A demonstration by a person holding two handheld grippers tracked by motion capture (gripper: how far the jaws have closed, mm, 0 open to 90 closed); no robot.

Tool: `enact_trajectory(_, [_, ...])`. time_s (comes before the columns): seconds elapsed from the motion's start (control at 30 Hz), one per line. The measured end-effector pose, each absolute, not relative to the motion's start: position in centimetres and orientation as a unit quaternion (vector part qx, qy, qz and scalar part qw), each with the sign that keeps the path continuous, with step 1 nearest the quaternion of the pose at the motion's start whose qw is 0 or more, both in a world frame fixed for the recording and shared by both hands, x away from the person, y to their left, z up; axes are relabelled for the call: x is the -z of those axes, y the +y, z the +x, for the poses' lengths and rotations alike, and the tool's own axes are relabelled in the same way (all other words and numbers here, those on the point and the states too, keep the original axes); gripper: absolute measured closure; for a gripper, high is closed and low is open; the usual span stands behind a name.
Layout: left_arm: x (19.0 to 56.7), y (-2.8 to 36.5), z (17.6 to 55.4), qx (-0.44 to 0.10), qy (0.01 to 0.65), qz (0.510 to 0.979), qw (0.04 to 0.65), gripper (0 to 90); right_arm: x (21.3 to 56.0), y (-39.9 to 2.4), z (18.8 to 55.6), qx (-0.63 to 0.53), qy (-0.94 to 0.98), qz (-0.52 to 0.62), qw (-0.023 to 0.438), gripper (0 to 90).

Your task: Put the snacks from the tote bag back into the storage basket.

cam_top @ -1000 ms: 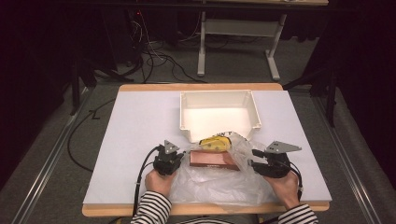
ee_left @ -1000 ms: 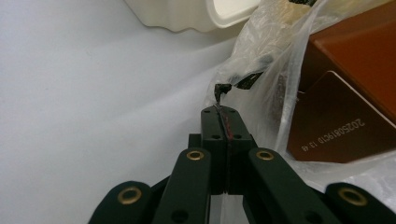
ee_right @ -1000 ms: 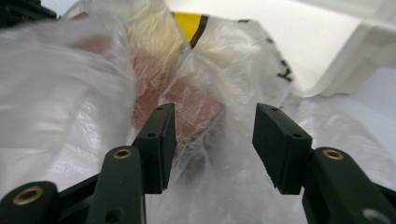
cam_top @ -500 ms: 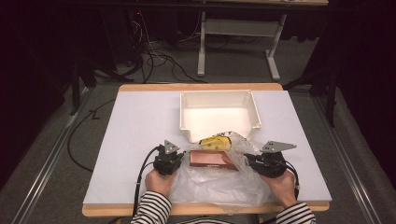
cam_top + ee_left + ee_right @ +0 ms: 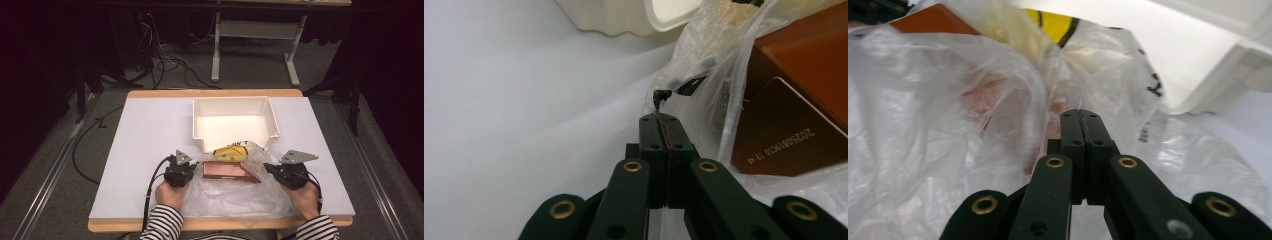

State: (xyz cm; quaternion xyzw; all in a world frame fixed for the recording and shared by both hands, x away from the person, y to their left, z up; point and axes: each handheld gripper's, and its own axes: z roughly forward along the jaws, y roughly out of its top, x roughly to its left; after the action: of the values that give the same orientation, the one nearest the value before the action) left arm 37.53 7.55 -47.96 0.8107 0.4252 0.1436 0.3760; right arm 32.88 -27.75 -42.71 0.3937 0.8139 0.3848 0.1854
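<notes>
Left gripper sits at the left edge of the clear plastic bag, jaws together and clamped on a thin fold of the film; in the left gripper view a dark printed scrap of the bag pokes out just above the tips. Right gripper is at the bag's right edge. Its jaws have just been closing and now stand together; in the right gripper view the film bunches right at the tips, so they look pinched on it, though the nip itself is hard to make out.

Bag lies crumpled on the white worktop near the front edge, between the two hands. Inside it: a flat brown box, lying slightly skewed, with a printed date code on its side in the left gripper view. A yellow packet sits just behind the box, against the front wall of the white tray. Tray stands mid-worktop, open side up, touching the bag's far edge.
</notes>
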Motion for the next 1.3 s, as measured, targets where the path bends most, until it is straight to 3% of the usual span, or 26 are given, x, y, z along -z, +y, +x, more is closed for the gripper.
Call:
enact_trajectory(0.7, [47.6, 7.7, 37.6, -0.148, 0.430, 0.806, 0.378, 88.8, 46.4, -29.5, 35.5, -0.341, 0.804, 0.458, 0.168, 90.0])
enact_trajectory(0.87, [45.5, 8.5, 36.0, -0.162, 0.424, 0.781, 0.430, 73.8, 46.3, -29.1, 35.4, -0.332, 0.811, 0.447, 0.177, 90.0])
enact_trajectory(1.07, [43.7, 9.2, 34.1, -0.176, 0.406, 0.779, 0.444, 58.4, 46.4, -28.8, 35.3, -0.331, 0.814, 0.442, 0.182, 90.0])
enact_trajectory(1.3, [44.0, 8.5, 33.0, -0.168, 0.385, 0.802, 0.425, 52.5, 46.6, -28.7, 35.3, -0.331, 0.815, 0.441, 0.180, 90.0])
